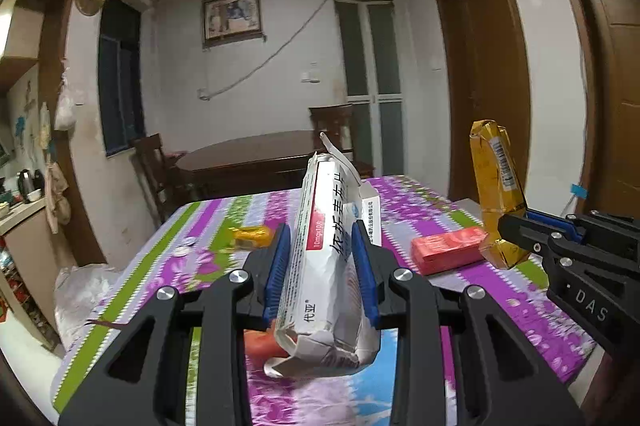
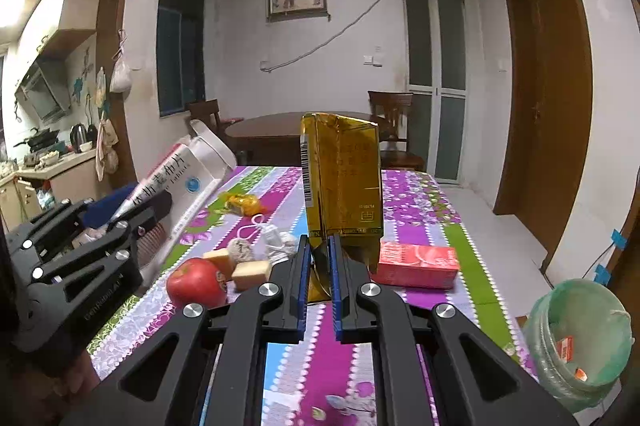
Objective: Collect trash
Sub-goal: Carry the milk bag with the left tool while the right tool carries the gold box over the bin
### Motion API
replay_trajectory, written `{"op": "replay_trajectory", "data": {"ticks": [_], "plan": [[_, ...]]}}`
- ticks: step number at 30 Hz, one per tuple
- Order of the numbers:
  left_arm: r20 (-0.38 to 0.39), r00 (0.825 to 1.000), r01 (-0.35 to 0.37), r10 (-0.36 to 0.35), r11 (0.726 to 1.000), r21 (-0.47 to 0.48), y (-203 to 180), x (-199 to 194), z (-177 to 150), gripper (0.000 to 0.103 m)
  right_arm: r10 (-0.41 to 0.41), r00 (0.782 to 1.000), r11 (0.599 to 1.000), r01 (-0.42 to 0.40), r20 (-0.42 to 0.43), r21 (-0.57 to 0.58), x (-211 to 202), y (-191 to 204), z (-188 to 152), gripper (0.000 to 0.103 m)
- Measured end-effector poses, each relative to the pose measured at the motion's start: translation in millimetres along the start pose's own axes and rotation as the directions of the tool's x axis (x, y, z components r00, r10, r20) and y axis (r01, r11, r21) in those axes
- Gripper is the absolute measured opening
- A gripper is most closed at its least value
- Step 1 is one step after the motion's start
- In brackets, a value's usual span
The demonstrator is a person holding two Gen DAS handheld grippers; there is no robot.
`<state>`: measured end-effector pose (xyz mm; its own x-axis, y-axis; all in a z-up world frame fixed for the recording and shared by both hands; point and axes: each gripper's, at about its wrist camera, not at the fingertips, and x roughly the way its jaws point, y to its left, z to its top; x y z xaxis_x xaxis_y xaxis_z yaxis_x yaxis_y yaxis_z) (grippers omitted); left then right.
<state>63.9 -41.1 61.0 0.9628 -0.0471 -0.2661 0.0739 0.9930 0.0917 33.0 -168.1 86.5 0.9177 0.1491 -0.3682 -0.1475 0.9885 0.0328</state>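
Two empty cartons, light and easily crushed, ride pinched at their lower ends: white medicine box (image 1: 326, 258) in left gripper (image 1: 320, 258), gold pack (image 2: 342, 186) in right gripper (image 2: 319, 266).

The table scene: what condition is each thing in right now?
White medicine box: crumpled, flap open, clamped in left gripper.
Gold packet: upright, pinched by right gripper.
Red carton: lying flat.
Apple: whole.
Bin: lined, some scraps inside.
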Motion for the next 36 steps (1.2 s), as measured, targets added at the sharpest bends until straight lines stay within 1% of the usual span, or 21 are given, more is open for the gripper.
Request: {"op": "replay_trajectory", "data": {"ticks": [4,9,11,14,16,18,19,21,23,24,26,27,28,30,31,32,33,34,36], "plan": [[0.016,0.998,0.069,-0.069,0.998,0.005,-28.1,4.5,8.8,0.030,-0.041,0.999,0.999,0.041,-0.005,0.028,-7.8,-30.1,6.0,0.010],[0.020,0.988,0.153,-0.153,0.988,0.020,-69.4,17.6,16.9,0.030,-0.126,0.992,0.990,0.127,-0.015,0.066,-24.2,-90.9,9.4,0.010],[0.023,0.981,0.194,-0.194,0.981,0.033,-92.9,23.2,21.0,0.030,-0.156,0.987,0.984,0.158,-0.023,0.083,-31.1,-116.8,10.2,0.010],[0.020,0.964,0.265,-0.267,0.962,0.059,-132.3,31.1,27.3,0.030,-0.220,0.974,0.967,0.224,-0.050,0.120,-42.3,-169.4,8.4,0.010],[0.010,0.948,0.317,-0.319,0.945,0.077,-159.3,35.5,29.5,0.030,-0.247,0.966,0.955,0.255,-0.072,0.149,-47.4,-201.6,4.9,0.010],[0.001,0.935,0.353,-0.354,0.931,0.090,-180.5,39.6,29.9,0.030,-0.269,0.957,0.942,0.284,-0.105,0.178,-50.4,-235.8,0.1,0.010],[-0.011,0.924,0.381,-0.382,0.919,0.098,-196.0,43.2,29.4,0.030,-0.277,0.953,0.935,0.297,-0.122,0.195,-51.9,-252.8,-2.6,0.010],[-0.030,0.909,0.416,-0.415,0.903,0.105,-218.8,49.2,28.9,0.030,-0.297,0.942,0.920,0.326,-0.157,0.216,-52.6,-284.7,-9.6,0.010],[-0.060,0.889,0.457,-0.453,0.882,0.113,-247.1,57.9,27.1,0.030,-0.304,0.934,0.908,0.344,-0.186,0.241,-53.2,-314.0,-17.9,0.010],[-0.081,0.876,0.482,-0.476,0.868,0.115,-261.1,62.7,26.0,0.030,-0.310,0.928,0.900,0.357,-0.206,0.252,-52.5,-330.6,-23.1,0.010],[-0.118,0.856,0.516,-0.503,0.848,0.121,-284.8,70.4,19.5,0.030,-0.296,0.921,0.883,0.364,-0.252,0.295,-49.7,-366.2,-36.1,0.010],[-0.139,0.845,0.532,-0.516,0.838,0.121,-296.8,74.9,17.7,0.030,-0.293,0.918,0.877,0.369,-0.267,0.308,-46.4,-374.8,-42.7,0.010],[-0.173,0.828,0.556,-0.534,0.823,0.120,-310.5,81.9,14.5,0.031,-0.287,0.912,0.869,0.376,-0.292,0.321,-43.0,-389.5,-50.1,0.010],[-0.221,0.808,0.578,-0.546,0.807,0.119,-334.1,92.9,6.7,0.031,-0.269,0.904,0.856,0.382,-0.331,0.347,-34.7,-414.2,-65.5,0.010],[-0.261,0.790,0.597,-0.555,0.794,0.116,-346.6,101.3,1.2,0.031,-0.263,0.898,0.849,0.389,-0.353,0.357,-30.1,-427.2,-74.2,0.010],[-0.282,0.779,0.605,-0.559,0.788,0.110,-351.1,106.5,-2.9,0.031,-0.246,0.895,0.842,0.388,-0.373,0.374,-24.9,-439.8,-82.8,0.010],[-0.307,0.770,0.612,-0.560,0.783,0.108,-360.2,113.2,-7.0,0.031,-0.233,0.893,0.837,0.385,-0.384,0.387,-19.3,-445.9,-90.1,0.010],[-0.338,0.755,0.624,-0.562,0.774,0.105,-369.1,121.1,-12.8,0.031,-0.223,0.890,0.832,0.386,-0.398,0.398,-12.9,-450.0,-98.4,0.010],[-0.372,0.746,0.625,-0.553,0.773,0.105,-383.8,132.7,-21.9,0.031,-0.203,0.882,0.822,0.389,-0.425,0.415,-2.9,-466.7,-114.8,0.010]]}}
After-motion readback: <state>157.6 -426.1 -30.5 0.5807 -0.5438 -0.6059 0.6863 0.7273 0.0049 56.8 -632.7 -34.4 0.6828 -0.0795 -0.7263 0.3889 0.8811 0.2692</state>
